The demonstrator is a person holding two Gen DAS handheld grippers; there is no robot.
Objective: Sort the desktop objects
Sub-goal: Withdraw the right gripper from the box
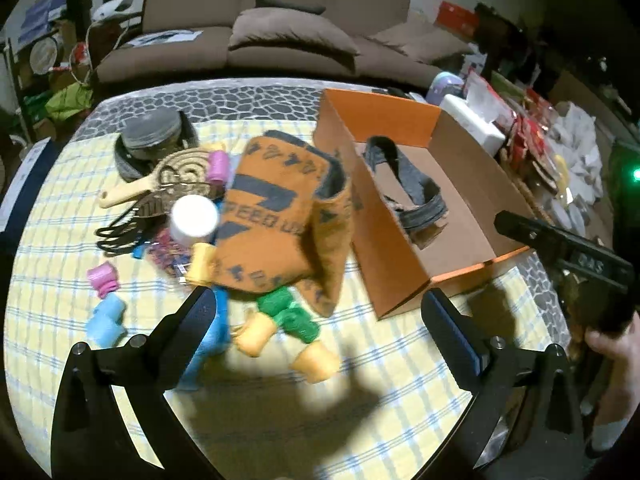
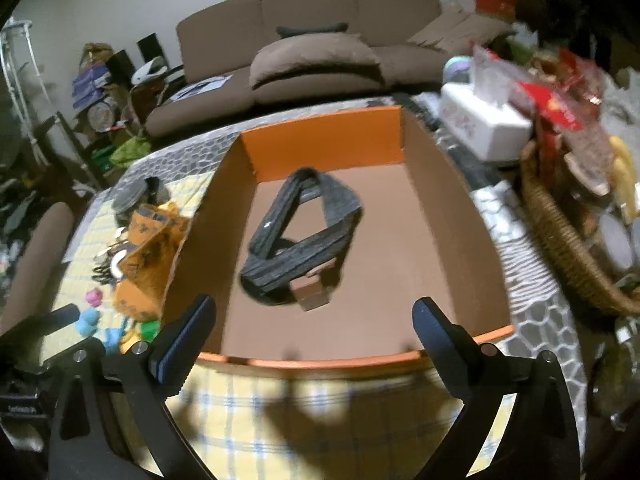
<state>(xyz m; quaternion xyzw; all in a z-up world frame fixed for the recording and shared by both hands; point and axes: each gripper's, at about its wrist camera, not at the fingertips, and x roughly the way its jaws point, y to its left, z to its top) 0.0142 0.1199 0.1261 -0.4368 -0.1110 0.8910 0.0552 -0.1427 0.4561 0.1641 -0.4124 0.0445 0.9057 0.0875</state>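
Note:
An orange cardboard box [image 1: 396, 256] stands on the checked tablecloth; a dark grey belt [image 1: 404, 184] lies inside it, also shown in the right wrist view [image 2: 304, 236]. Left of the box lies an orange cloth bag [image 1: 276, 216] over a pile of small things: a white jar [image 1: 194, 216], a wooden brush [image 1: 160, 180], pink [image 1: 103, 278], blue [image 1: 106, 320], green [image 1: 290, 312] and yellow [image 1: 256, 332] rolls. My left gripper [image 1: 320, 312] is open and empty above the rolls. My right gripper [image 2: 314, 316] is open and empty over the box's [image 2: 320, 144] near edge.
A round grey tin [image 1: 150, 132] stands at the table's far left. A white tissue box [image 2: 484, 124], red snack packets [image 2: 560, 108] and a wicker basket [image 2: 560, 232] crowd the right side. A brown sofa [image 1: 280, 28] stands behind the table.

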